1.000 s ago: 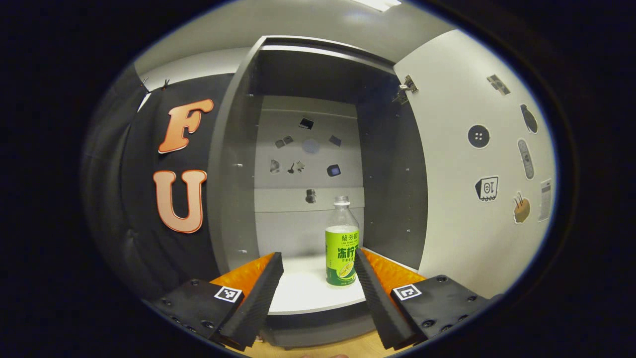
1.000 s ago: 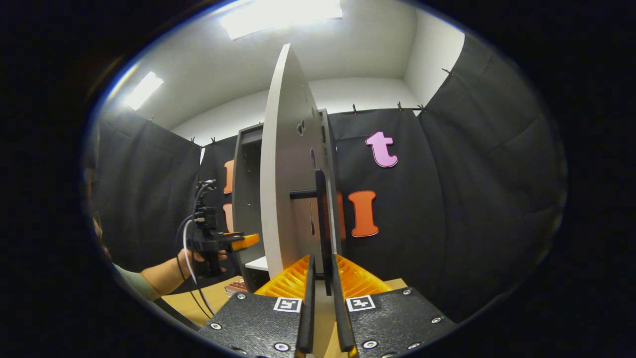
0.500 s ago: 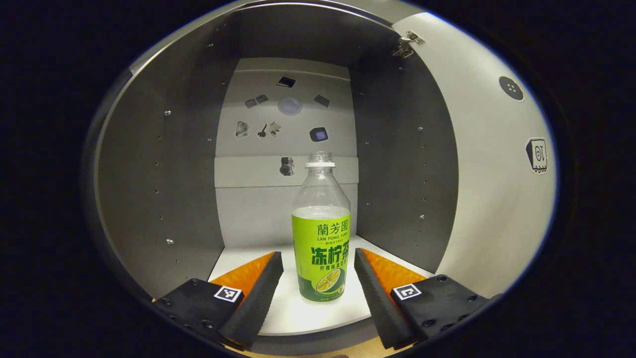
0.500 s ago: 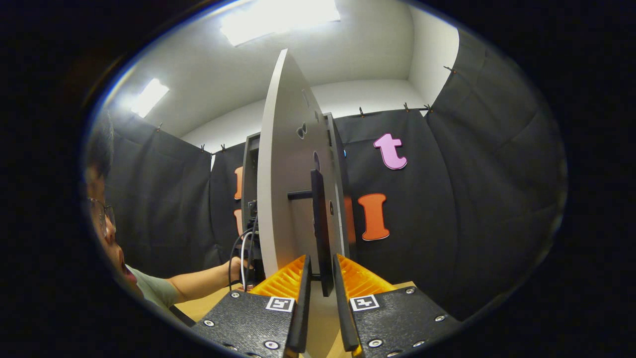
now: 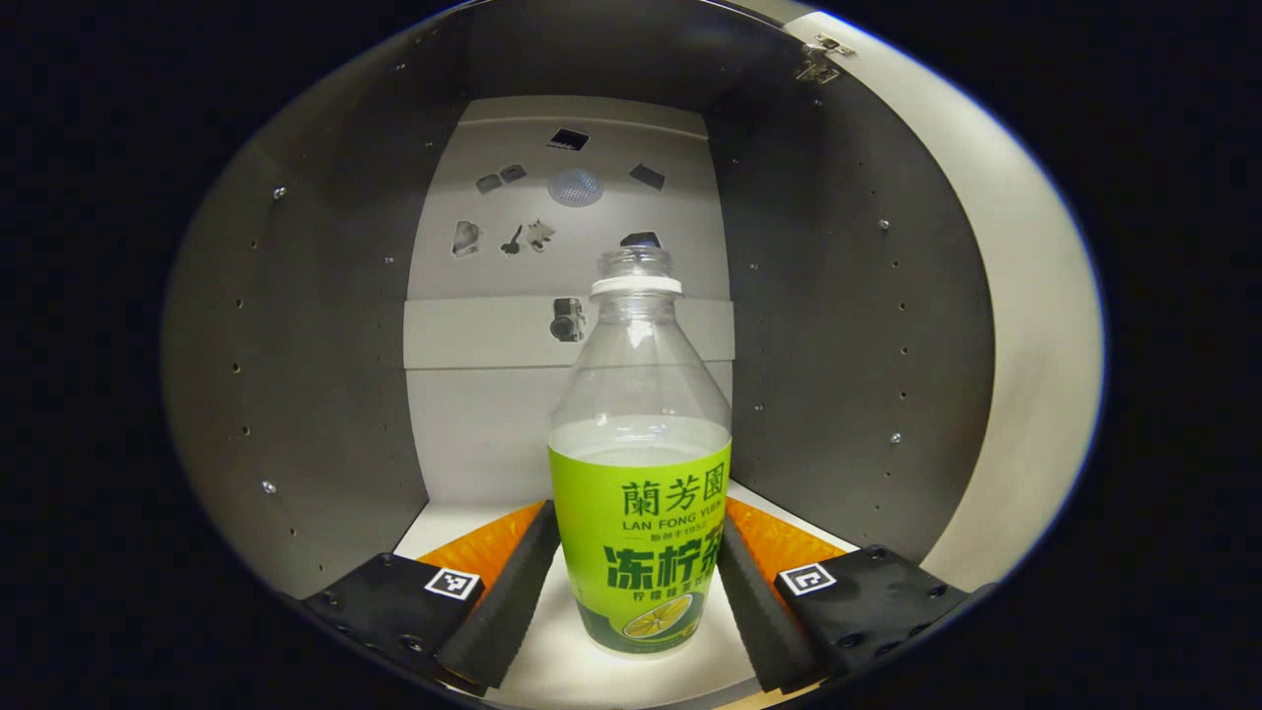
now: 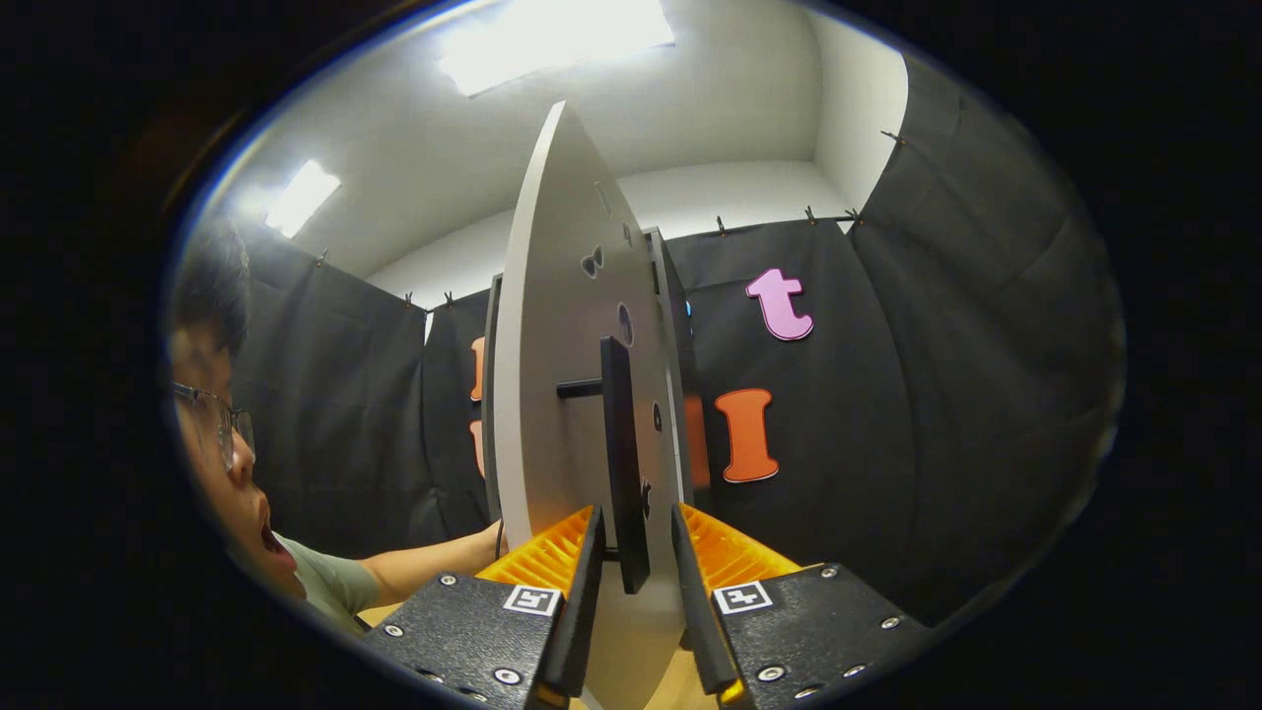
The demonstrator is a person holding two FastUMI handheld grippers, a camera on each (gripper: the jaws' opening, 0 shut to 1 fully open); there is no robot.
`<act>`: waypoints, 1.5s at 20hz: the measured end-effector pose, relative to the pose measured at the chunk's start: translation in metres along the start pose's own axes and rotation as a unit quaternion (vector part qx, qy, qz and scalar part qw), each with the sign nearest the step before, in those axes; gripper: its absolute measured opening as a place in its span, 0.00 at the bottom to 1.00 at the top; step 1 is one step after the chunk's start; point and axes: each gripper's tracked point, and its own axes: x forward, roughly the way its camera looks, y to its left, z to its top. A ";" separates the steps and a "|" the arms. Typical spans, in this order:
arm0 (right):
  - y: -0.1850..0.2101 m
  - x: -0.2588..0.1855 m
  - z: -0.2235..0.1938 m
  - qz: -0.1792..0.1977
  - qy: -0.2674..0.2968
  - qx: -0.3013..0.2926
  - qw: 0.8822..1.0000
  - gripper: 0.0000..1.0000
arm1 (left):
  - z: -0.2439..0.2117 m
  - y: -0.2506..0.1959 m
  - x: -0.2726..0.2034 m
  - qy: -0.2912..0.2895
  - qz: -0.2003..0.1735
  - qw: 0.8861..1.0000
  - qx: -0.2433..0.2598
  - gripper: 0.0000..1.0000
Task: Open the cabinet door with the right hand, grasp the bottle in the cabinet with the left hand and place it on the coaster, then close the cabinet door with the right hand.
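left gripper view: the cabinet door (image 5: 1025, 394) stands swung out at the right, so the opening step reads as done. the left gripper (image 5: 636, 592) reaches into the cabinet (image 5: 315, 375) with its jaws spread wide, one finger on each side of the bottle (image 5: 639, 493). the fingers sit just beside the label; whether either touches it cannot be told, and no squeeze is evident. the bottle stands on the cabinet's white floor, near the front and between the fingers. it is upright, long axis vertical, neck and open-looking mouth pointing up, label facing the camera. judgement: the grasp is about to be made but is not yet made; lifting out, placing on the coaster and closing the door all remain.

right gripper view: the right gripper (image 6: 631, 592) straddles the black handle (image 6: 619, 463) on the door's outer face. its jaws are narrow, with a visible gap on either side of the bar, so it brackets the handle and does not clamp it. the door is seen nearly edge-on, held open. the person's forearm (image 6: 434, 567) extends behind the door toward the cabinet.
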 end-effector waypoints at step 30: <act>-0.014 0.000 0.000 -0.069 0.012 0.029 0.997 0.48 | 0.025 0.121 -0.241 -0.043 0.028 0.999 0.010 0.78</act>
